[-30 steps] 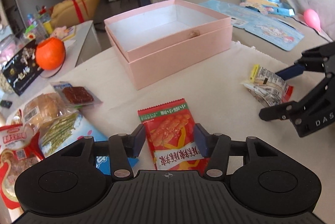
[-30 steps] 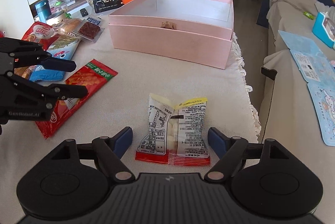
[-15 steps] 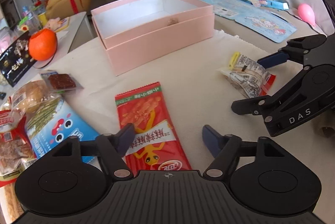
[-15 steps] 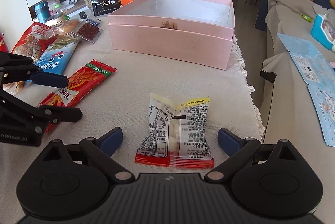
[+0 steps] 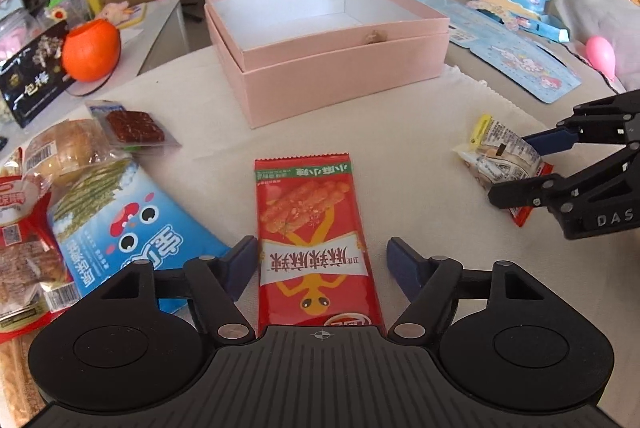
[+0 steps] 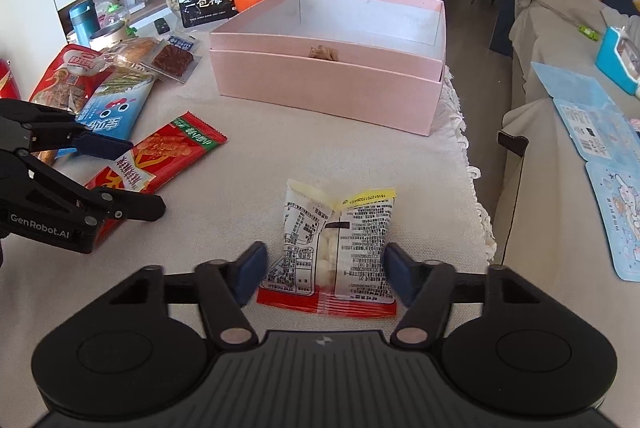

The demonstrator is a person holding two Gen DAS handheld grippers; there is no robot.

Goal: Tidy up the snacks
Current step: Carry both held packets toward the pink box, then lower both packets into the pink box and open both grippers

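A long red snack packet (image 5: 308, 212) lies flat on the cream tablecloth between the pads of my left gripper (image 5: 320, 256). Its jaws are closing, with a gap left on the right side. The left gripper (image 6: 144, 176) also shows in the right wrist view, over the red packet (image 6: 176, 152). My right gripper (image 6: 324, 264) is closing on a white snack packet (image 6: 336, 240) with a red bottom edge. Its pads meet the packet's sides and the top is creased. An open pink box (image 5: 344, 68) stands behind with only a small brown bit inside.
At the left lie a blue bag (image 5: 132, 232), a wrapped bun (image 5: 60, 152), a brown bar in clear wrap (image 5: 134, 126) and red bags. An orange pot (image 5: 91, 50) and a black packet (image 5: 32, 76) stand behind. The table's fringed edge (image 6: 472, 164) borders a covered sofa.
Both grippers' jaws spread wide and then narrowed again. The right jaws came in against the white packet, whose top has creased. The left view shifted a little, with the red packet lying straighter.
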